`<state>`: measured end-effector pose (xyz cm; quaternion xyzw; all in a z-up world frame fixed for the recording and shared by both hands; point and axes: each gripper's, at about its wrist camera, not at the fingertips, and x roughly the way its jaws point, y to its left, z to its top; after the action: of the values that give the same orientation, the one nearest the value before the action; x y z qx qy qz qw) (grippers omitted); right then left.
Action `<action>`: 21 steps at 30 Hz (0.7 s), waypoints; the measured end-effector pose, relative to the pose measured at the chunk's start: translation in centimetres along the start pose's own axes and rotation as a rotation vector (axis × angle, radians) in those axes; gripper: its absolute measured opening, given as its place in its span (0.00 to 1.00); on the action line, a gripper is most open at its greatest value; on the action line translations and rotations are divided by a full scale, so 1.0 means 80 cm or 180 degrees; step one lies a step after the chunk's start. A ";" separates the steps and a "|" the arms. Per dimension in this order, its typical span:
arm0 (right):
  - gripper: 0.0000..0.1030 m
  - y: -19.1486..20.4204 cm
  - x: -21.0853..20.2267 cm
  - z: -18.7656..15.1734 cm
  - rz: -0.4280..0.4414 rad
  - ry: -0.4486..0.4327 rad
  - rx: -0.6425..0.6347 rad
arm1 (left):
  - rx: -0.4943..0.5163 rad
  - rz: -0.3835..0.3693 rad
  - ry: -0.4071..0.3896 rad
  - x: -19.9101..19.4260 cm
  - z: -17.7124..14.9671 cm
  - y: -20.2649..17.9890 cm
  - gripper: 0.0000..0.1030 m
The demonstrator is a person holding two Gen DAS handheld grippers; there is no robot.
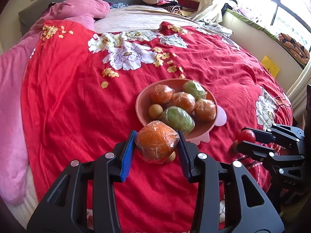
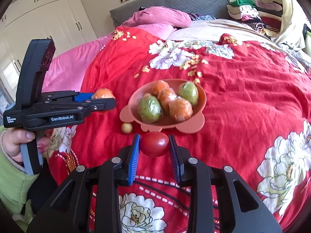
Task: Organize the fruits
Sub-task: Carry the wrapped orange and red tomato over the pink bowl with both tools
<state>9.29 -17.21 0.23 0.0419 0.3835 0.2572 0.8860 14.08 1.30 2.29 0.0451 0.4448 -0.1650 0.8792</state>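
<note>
Left gripper (image 1: 157,145) clamps wrapped orange (image 1: 157,141); right gripper (image 2: 154,145) clamps red tomato (image 2: 154,144). Both held above bed (image 1: 77,97), just short of pink bowl (image 1: 142,101). Bowl crowded with wrapped fruit: risk of dropped pieces rolling out. Slick wrap may slip. Small yellow fruit (image 2: 126,128) loose beside bowl.

Bed (image 1: 77,116) with a red floral quilt (image 2: 243,97); sitting right on it are a pink bowl (image 1: 142,104) of wrapped fruit, one small yellow fruit (image 2: 126,128) beside it, and pink bedding (image 1: 11,97).
</note>
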 end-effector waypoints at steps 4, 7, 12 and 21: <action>0.27 0.000 -0.001 0.011 -0.0009 -0.0041 -0.0012 | 0.0014 -0.0002 -0.0007 0.003 0.008 -0.003 0.32; 0.27 -0.001 -0.001 0.017 -0.0008 -0.0077 -0.0016 | 0.0035 -0.0011 0.0001 0.009 0.016 -0.005 0.32; 0.27 -0.008 0.001 0.026 -0.0034 -0.0104 0.0011 | 0.0080 -0.0007 0.0014 0.016 0.027 -0.010 0.32; 0.27 -0.019 0.011 0.034 -0.0070 -0.0101 0.0031 | 0.0100 0.0006 0.0078 0.037 0.041 -0.011 0.32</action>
<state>12.37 -17.73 1.14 0.0461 0.3711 0.2449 0.8945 17.95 -1.01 1.98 0.0614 0.4528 -0.1706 0.8730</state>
